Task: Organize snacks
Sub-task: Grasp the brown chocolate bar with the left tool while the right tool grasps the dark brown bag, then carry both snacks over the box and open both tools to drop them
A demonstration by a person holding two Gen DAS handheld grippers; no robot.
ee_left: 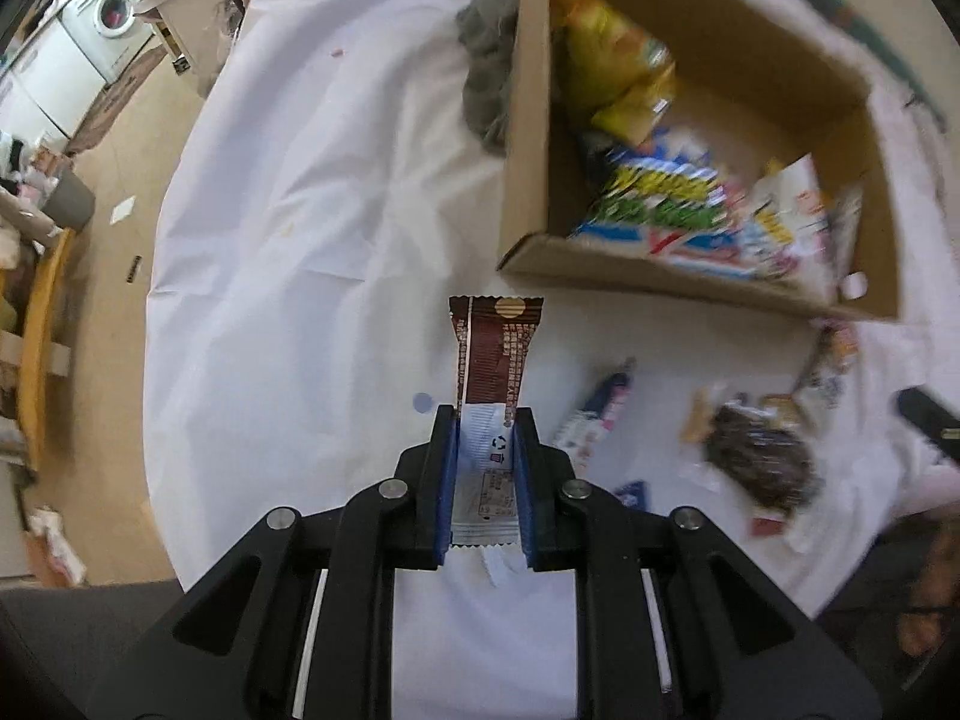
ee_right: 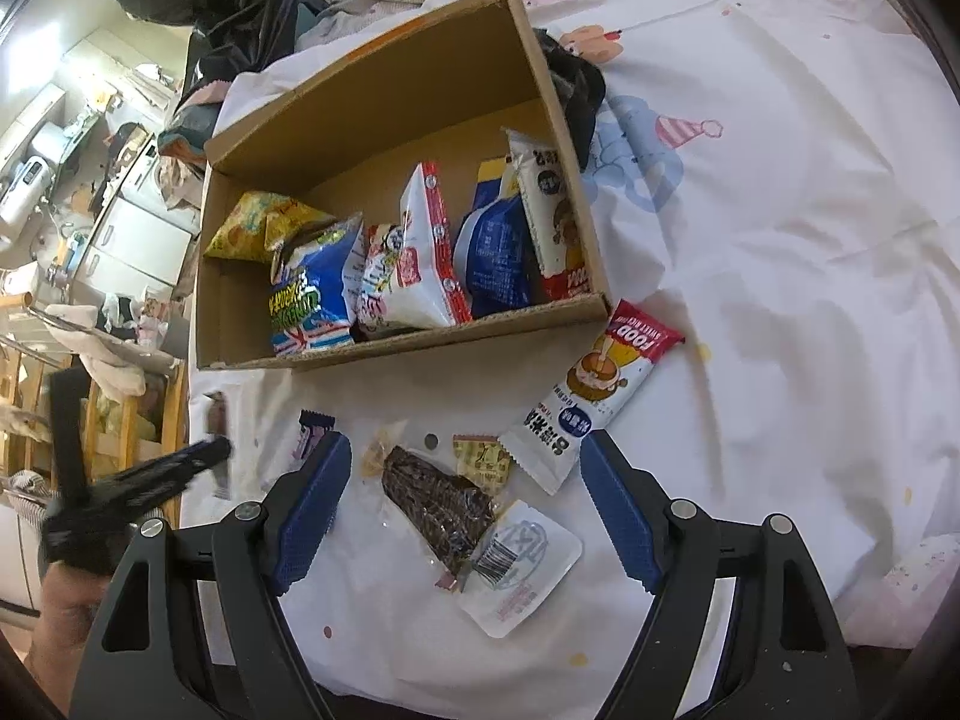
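Note:
My left gripper [ee_left: 485, 420] is shut on a brown and silver snack bar [ee_left: 493, 354], held above the white sheet just left of and below the cardboard box [ee_left: 528, 90]. The box [ee_right: 420, 342] holds several snack bags. My right gripper [ee_right: 465, 462] is open and empty, its jaws either side of a dark clear-wrapped snack [ee_right: 435, 507] lying on the sheet. A long white and red snack pack [ee_right: 591, 396] lies by the box's right corner. The left gripper [ee_right: 150, 480] shows blurred at the left of the right wrist view.
Small packets lie near the dark snack: a white sealed pack [ee_right: 519, 564], a yellow one [ee_right: 483, 459], a purple one [ee_right: 312, 429]. A grey cloth [ee_left: 489, 72] lies beside the box. The bed edge drops to the floor at left [ee_left: 120, 300].

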